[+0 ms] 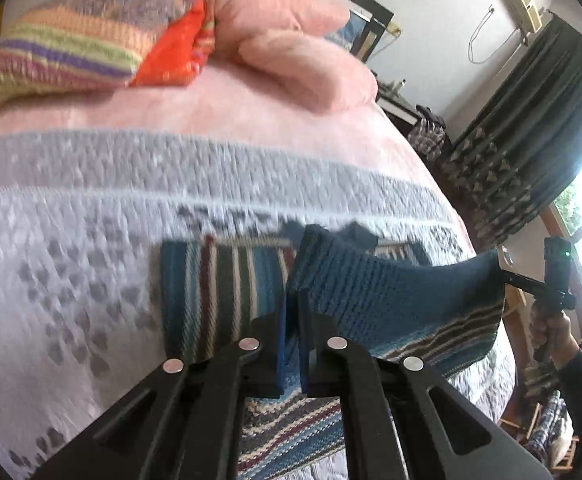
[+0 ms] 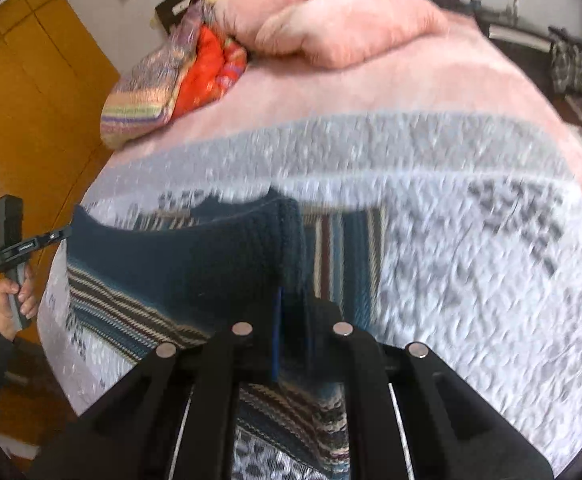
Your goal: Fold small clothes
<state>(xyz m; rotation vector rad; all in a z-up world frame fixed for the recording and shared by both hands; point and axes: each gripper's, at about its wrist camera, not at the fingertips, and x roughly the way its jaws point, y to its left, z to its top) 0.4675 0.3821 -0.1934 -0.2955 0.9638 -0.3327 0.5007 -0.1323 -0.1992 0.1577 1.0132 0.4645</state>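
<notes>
Both claws — left [image 1: 291,344], right [image 2: 291,336] — grip striped sweater [image 1: 391,292].

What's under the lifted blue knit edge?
Under the striped knit garment, held up by the left gripper and right gripper, more striped fabric lies flat on the grey patterned bedspread. Beneath that is covered.

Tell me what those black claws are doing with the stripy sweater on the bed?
A person holds a claw in each hand and is folding a small striped knit sweater on the bed. The left claw and the right claw each pinch an edge of it, lifting the dark blue part up off the stripy rest. The fold is only half done. Pink blankets sit piled farther back.
</notes>
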